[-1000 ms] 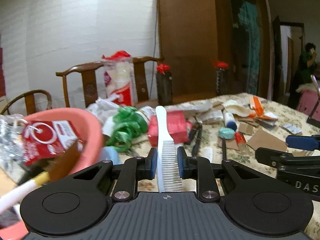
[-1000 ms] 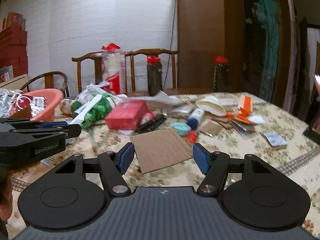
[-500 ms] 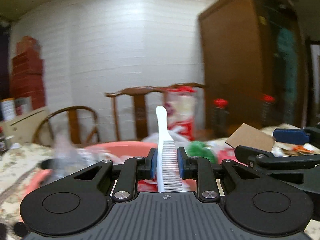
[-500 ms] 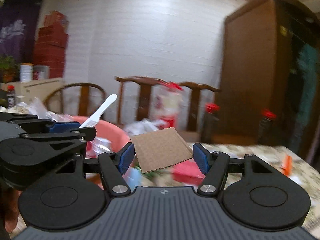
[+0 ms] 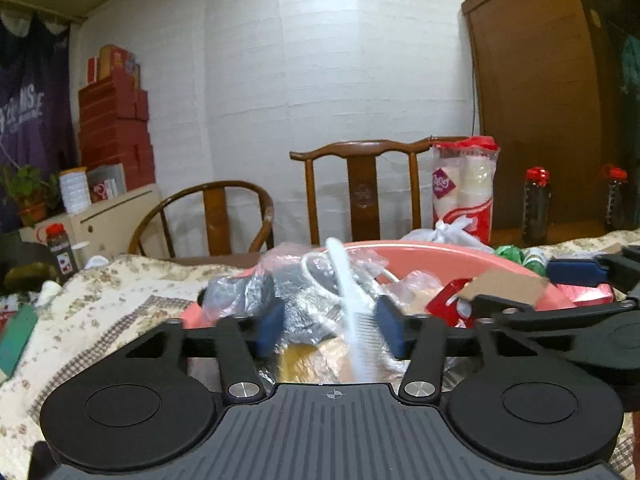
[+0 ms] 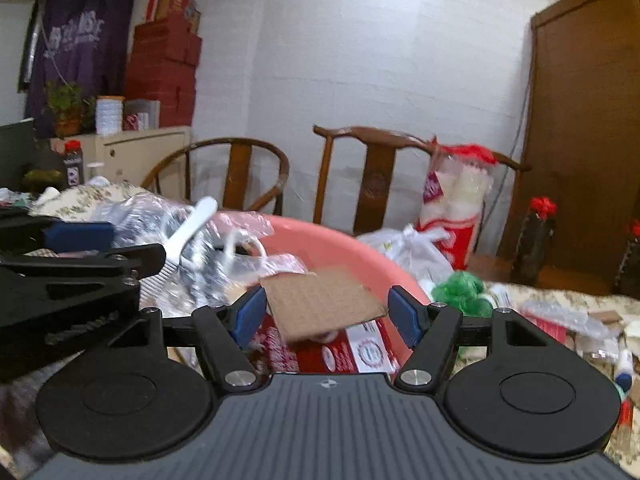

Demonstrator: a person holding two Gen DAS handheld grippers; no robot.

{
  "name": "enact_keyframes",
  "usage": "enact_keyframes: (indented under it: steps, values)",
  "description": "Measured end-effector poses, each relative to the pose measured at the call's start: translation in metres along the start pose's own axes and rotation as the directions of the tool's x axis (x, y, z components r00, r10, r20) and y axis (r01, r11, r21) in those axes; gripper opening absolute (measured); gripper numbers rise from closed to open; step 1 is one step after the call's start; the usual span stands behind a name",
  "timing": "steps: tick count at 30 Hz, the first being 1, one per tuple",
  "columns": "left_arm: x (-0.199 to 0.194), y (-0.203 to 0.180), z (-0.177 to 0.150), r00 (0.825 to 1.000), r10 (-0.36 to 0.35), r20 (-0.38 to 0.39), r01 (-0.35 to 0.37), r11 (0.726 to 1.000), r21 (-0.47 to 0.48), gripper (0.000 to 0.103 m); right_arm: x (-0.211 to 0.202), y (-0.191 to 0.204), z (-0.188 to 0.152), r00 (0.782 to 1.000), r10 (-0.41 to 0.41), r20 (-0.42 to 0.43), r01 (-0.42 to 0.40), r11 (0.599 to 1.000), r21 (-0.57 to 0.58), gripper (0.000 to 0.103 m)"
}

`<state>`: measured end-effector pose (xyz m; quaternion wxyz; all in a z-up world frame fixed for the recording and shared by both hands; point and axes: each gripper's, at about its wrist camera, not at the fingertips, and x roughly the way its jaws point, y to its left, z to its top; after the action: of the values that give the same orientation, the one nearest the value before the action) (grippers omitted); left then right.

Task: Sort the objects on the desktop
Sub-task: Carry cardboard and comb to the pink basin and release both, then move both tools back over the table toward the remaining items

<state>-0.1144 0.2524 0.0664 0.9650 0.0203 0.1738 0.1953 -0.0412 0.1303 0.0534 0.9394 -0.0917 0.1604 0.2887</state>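
White comb [image 5: 352, 312] upright, handle tilted left.

White comb [image 5: 352, 308] tilted and brown cardboard square [image 6: 324, 304] flat, both over the full pink basin [image 6: 352, 252]

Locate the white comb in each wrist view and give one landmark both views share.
Left wrist: comb at lower centre, between the open left gripper's fingers, leaning by the right one.
Right wrist: comb at left, poking up behind the left gripper.
Shared landmark: the pink basin.
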Motion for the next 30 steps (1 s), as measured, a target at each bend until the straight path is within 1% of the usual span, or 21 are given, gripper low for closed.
enact_keyframes:
  steps: [2,3,4,5,6,8,11,15,17,20,22,25,27,29,30]
  values:
    - [-0.002,0.005,-0.002,1.0,-0.008,0.016,0.008,1.0,-0.015,0.085,-0.002,-0.008,-0.004,1.0,-0.007,0.0,0.007,1.0,0.026,0.079]
    - [-0.006,0.006,-0.002,1.0,-0.01,0.028,0.01,1.0,-0.025,0.088,-0.005,-0.012,-0.004,1.0,-0.015,0.007,0.015,0.999,0.042,0.084]
    - [-0.007,0.006,-0.004,0.999,-0.007,0.04,0.008,0.999,-0.034,0.095,-0.006,-0.016,-0.006,1.0,-0.025,0.014,0.024,0.998,0.057,0.091]
    - [-0.01,0.007,-0.005,0.999,-0.003,0.05,0.005,0.999,-0.04,0.102,-0.01,-0.02,-0.006,0.999,-0.035,0.021,0.033,0.997,0.075,0.093]
    - [-0.015,0.008,-0.005,0.998,0.001,0.063,0.002,0.999,-0.045,0.103,-0.014,-0.025,-0.007,0.999,-0.036,0.028,0.034,0.995,0.094,0.096]
    - [-0.022,0.008,-0.005,0.997,0.004,0.075,0.0,0.999,-0.052,0.103,-0.022,-0.034,-0.009,0.999,-0.017,0.05,0.01,0.991,0.13,0.097]
    - [-0.037,0.004,-0.006,0.995,0.007,0.097,0.0,0.998,-0.07,0.103,-0.038,-0.043,-0.018,0.997,-0.026,0.079,0.012,0.986,0.168,0.098]
    - [-0.055,-0.013,-0.009,0.993,-0.036,0.113,0.045,0.995,-0.084,0.103,-0.063,-0.061,-0.038,0.993,-0.061,0.1,0.042,0.983,0.18,0.1]
    - [-0.062,-0.031,-0.011,0.991,-0.061,0.119,0.07,0.995,-0.071,0.103,-0.077,-0.074,-0.049,0.99,-0.097,0.104,0.077,0.979,0.189,0.1]
    - [-0.069,-0.063,-0.015,0.984,-0.121,0.131,0.129,0.99,-0.059,0.103,-0.094,-0.101,-0.065,0.986,-0.148,0.081,0.131,0.973,0.192,0.1]
    - [-0.071,-0.088,-0.017,0.977,-0.167,0.13,0.174,0.983,-0.051,0.103,-0.103,-0.12,-0.075,0.98,-0.193,0.053,0.181,0.966,0.184,0.1]
    - [-0.071,-0.128,-0.022,0.965,-0.235,0.116,0.238,0.971,-0.019,0.103,-0.115,-0.151,-0.093,0.963,-0.268,0.007,0.264,0.953,0.152,0.1]
    - [-0.067,-0.155,-0.029,0.955,-0.282,0.096,0.282,0.959,0.01,0.103,-0.124,-0.17,-0.108,0.942,-0.334,-0.018,0.333,0.935,0.123,0.1]
    - [-0.06,-0.182,-0.037,0.946,-0.317,0.069,0.314,0.948,0.044,0.103,-0.127,-0.187,-0.122,0.928,-0.369,-0.049,0.372,0.922,0.107,0.1]
    - [-0.055,-0.195,-0.041,0.945,-0.324,0.051,0.32,0.945,0.062,0.103,-0.128,-0.196,-0.128,0.926,-0.371,-0.066,0.377,0.92,0.108,0.1]
